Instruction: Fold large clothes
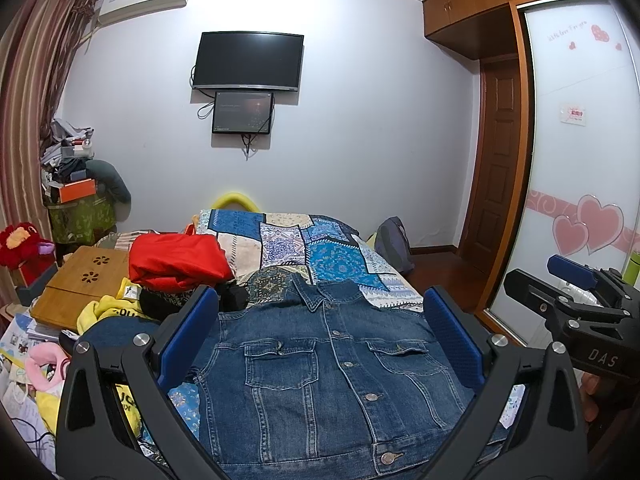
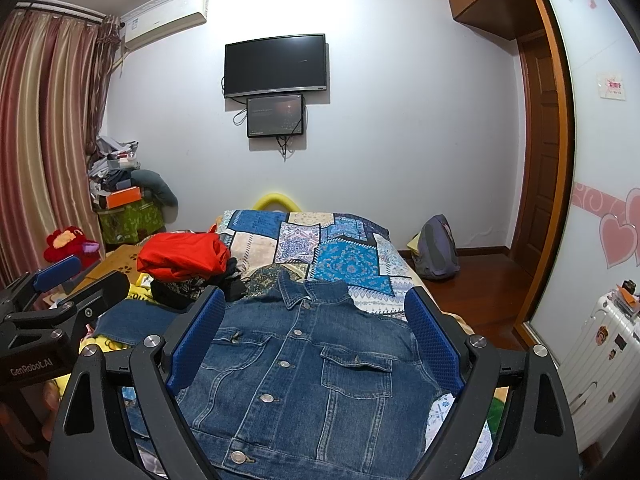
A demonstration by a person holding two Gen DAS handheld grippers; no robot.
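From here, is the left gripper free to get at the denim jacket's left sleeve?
Probably yes. The left gripper hangs open over the jacket, and the sleeve lies spread flat and uncovered, the red pile beyond it.

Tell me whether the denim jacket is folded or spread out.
Spread out. The denim jacket lies flat, front up and buttoned, on the patchwork bedspread, collar away from the cameras; one sleeve extends left.
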